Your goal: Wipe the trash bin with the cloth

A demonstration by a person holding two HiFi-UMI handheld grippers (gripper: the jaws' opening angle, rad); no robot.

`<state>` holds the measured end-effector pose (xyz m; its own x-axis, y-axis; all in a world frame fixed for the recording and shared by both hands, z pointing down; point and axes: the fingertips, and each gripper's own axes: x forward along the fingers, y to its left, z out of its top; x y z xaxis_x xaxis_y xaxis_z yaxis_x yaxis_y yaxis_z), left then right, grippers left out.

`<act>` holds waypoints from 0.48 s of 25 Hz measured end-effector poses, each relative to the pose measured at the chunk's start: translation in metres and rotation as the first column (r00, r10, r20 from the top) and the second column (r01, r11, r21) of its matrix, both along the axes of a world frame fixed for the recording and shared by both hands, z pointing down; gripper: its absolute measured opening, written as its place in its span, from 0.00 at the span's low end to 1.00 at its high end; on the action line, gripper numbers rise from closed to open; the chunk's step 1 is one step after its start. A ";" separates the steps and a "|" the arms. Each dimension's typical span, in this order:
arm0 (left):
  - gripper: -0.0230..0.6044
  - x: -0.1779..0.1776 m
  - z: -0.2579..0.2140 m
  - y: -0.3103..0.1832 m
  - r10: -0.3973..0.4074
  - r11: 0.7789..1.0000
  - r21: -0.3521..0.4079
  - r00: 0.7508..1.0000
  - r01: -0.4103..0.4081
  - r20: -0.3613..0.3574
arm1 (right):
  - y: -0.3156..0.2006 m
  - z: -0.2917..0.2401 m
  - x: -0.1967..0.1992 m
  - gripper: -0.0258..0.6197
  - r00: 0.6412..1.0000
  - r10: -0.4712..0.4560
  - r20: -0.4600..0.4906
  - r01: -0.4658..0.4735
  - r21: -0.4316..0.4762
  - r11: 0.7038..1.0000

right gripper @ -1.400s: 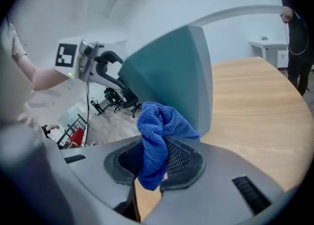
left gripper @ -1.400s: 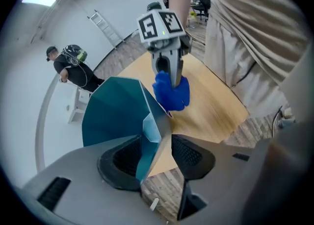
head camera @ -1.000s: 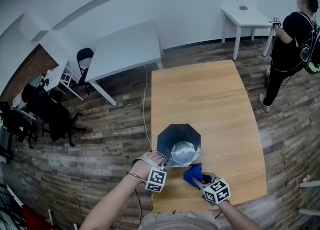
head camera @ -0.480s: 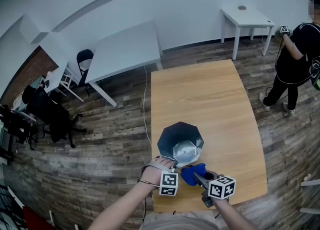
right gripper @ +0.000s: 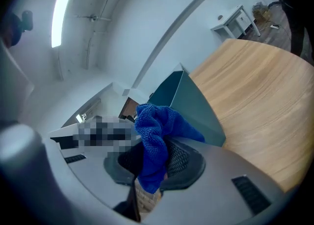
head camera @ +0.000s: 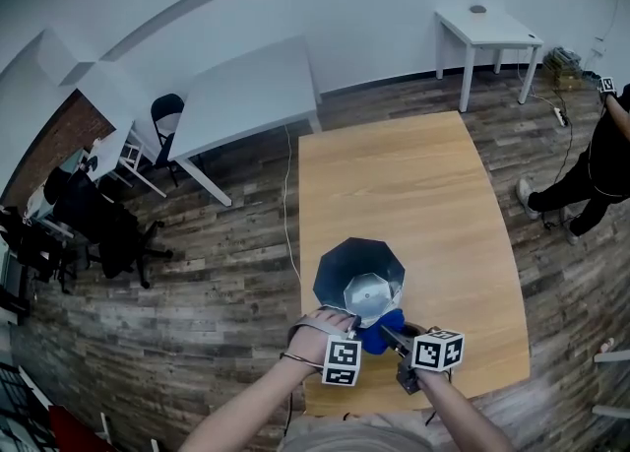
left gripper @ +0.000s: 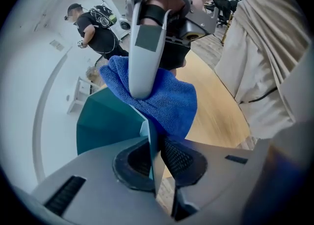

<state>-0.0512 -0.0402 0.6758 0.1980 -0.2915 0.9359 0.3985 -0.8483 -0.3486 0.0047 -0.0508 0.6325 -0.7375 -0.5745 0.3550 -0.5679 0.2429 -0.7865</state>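
The trash bin, dark teal outside and silvery inside, stands upright near the front of the wooden table. My left gripper points steeply down at the bin's near rim. In the left gripper view the jaws have just been closing, and the thin teal wall is pinched between the pads. My right gripper is shut on the blue cloth, which lies against the bin's near side. In the right gripper view the cloth bunches out of the jaws, with the bin right behind it.
A white table stands beyond the wooden one and a small white table at the back right. A person is at the right edge. Black chairs crowd the left. A cable hangs by the table's left edge.
My left hand has shifted right along the bin's near rim. The right gripper has rolled and brought the cloth left against the bin. The person has walked off toward the right edge.
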 end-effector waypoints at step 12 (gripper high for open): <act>0.11 0.001 0.002 0.001 0.045 0.998 -0.035 0.999 -0.046 -0.028 | -0.012 0.076 0.008 0.17 0.997 -0.014 -0.082 0.004 -0.122 0.993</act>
<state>-0.0498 -0.0394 0.6777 0.2360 -0.2482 0.9395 0.4273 -0.8418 -0.3297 0.0129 -0.0632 0.7087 -0.7077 -0.5170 0.4816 -0.6303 0.1540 -0.7609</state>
